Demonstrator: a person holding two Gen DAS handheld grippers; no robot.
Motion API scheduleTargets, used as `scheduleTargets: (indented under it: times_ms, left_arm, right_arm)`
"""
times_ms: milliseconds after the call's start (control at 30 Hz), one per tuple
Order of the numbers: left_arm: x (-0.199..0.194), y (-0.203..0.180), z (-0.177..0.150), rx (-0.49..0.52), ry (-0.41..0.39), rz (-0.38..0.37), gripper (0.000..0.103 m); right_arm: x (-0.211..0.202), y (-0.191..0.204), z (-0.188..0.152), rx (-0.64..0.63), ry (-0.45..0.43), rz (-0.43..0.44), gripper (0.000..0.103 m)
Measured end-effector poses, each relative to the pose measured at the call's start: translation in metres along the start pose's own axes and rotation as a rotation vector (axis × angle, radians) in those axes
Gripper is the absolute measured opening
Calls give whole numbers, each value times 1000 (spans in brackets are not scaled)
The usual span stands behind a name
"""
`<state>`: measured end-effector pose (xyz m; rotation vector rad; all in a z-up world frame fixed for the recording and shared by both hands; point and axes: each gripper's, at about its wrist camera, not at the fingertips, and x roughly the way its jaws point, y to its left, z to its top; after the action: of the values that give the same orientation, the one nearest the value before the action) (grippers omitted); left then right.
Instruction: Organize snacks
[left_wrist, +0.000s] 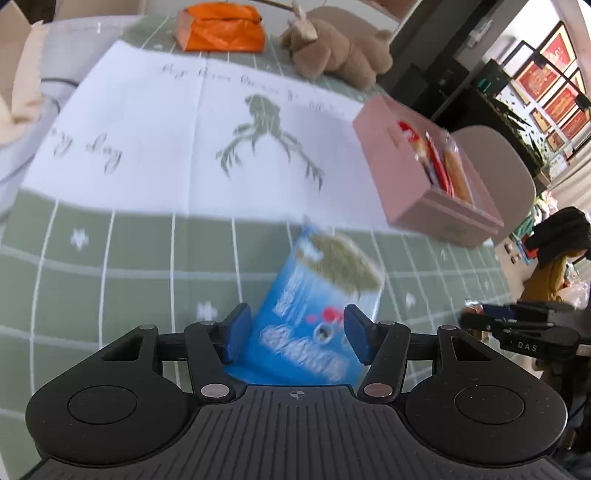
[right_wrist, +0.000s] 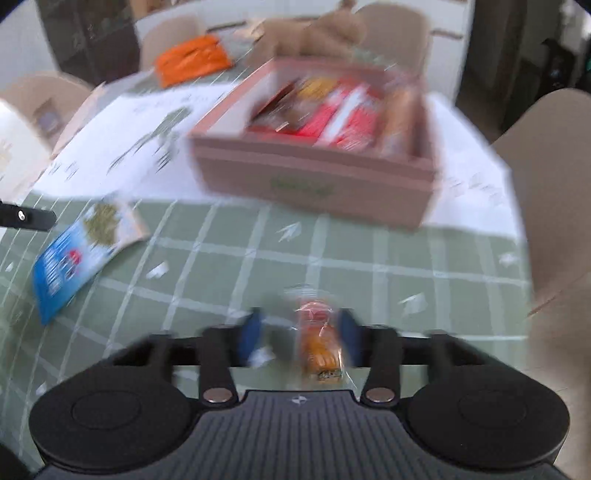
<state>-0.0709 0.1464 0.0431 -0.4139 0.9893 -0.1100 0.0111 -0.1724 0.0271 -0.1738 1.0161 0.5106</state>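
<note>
So the left gripper (left_wrist: 297, 334) has its blue pads spread wide on either side of a blue snack packet (left_wrist: 314, 306) lying flat on the green checked tablecloth (left_wrist: 110, 266); the pads sit just off the packet's edges, and with the blur I can't tell if either one actually touches it. The right gripper (right_wrist: 300, 334) is also open, with a small orange wrapped snack (right_wrist: 320, 343) between its fingers, closer to the right-hand pad, no real clamp visible. The pink box (right_wrist: 314, 177) sits further back on the white deer-print runner (left_wrist: 177, 140), already holding a row of red and orange packets. Behind that there's an orange bag (left_wrist: 221, 27) and a brown plush toy (left_wrist: 340, 44).
</note>
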Motion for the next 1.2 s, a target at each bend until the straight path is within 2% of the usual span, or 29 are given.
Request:
scheduleTargets:
  times_ms: [67, 133, 300, 333, 400, 467, 567, 700, 767, 800, 867, 933, 967, 1000, 1100, 1200]
  left_arm:
    - [3, -6, -8, -4, 0, -10, 58]
    - [7, -15, -8, -4, 1, -58, 54]
    - [19, -38, -10, 1, 6, -152, 51]
    - [20, -40, -8, -15, -2, -157, 51]
    - [19, -40, -8, -44, -21, -162, 51]
    - [16, -42, -6, -75, -48, -149, 51]
    - [2, -36, -8, -117, -94, -87, 51]
    - [-20, -30, -14, -112, -126, 18, 51]
    - [-25, -25, -16, -120, -137, 44, 51]
    - [-27, -23, -17, -132, -142, 49, 51]
    - [-31, -18, -20, -153, -147, 53, 51]
    - [-31, -19, -21, -158, -150, 53, 51]
    - [-30, -19, -22, -157, -148, 51, 51]
    - [-28, -21, -23, -156, -142, 45, 51]
    - [-19, -29, -28, -135, -102, 6, 51]
    - [-5, -44, -31, -88, -52, -47, 51]
  right_arm:
    - [0, 21, 1, -64, 7, 37, 27]
    - [-3, 41, 1, -126, -3, 83, 27]
    - [-13, 70, 2, -227, -43, 96, 29]
    - [-16, 71, 3, -229, -43, 105, 32]
    - [-20, 70, 6, -211, -51, 130, 63]
    - [-23, 68, 11, -168, -67, 171, 74]
    - [-12, 83, 25, -164, -49, 225, 76]
    - [11, 114, 38, -221, -46, 187, 76]
    - [24, 124, 43, -234, -16, 200, 76]
    - [34, 130, 44, -248, 17, 192, 78]
    - [40, 143, 42, -317, 4, 119, 86]
    - [43, 150, 40, -380, 13, 74, 82]
    - [39, 147, 41, -378, 5, 82, 71]
    - [32, 141, 45, -359, -4, 111, 56]
    - [8, 120, 51, -336, -59, 121, 30]
    - [-12, 89, 56, -281, -90, 95, 19]
